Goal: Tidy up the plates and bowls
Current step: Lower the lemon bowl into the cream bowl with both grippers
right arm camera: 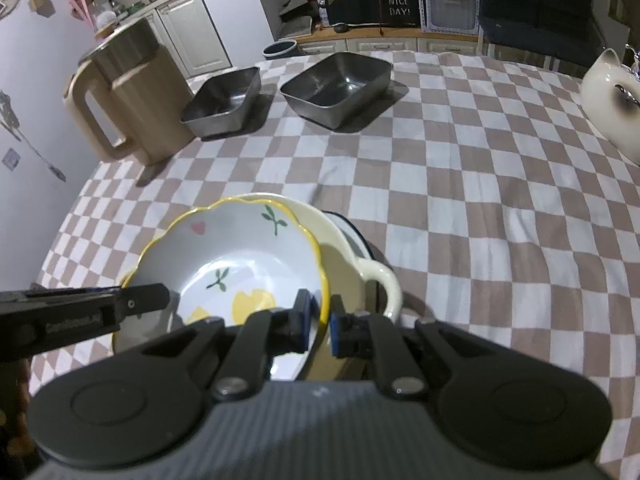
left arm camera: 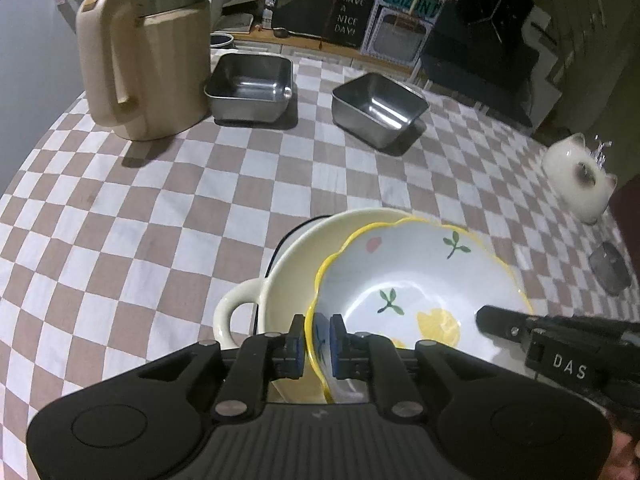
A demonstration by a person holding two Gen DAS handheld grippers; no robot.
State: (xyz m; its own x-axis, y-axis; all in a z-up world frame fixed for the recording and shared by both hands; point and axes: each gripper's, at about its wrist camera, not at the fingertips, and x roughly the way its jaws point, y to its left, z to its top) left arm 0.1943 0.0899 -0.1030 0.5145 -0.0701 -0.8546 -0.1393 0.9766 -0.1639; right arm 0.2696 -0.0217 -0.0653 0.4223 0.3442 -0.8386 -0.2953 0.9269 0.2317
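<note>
we hold the floral bowl [left arm camera: 416, 280] by its rim, left gripper [left arm camera: 316, 336] and right gripper [right arm camera: 320, 320] both clamped on opposite sides; it sits tilted in the cream bowl [left arm camera: 296, 272] on the checked cloth [left arm camera: 160, 200].

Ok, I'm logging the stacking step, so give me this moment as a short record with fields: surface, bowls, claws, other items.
surface: table under a checkered cloth
bowls: floral bowl with yellow scalloped rim, tilted inside cream handled bowl
left claw: astride the floral bowl's rim, contact unclear
right claw: shut on the opposite rim
other items: two steel trays, beige jug, white cat figurine
</note>
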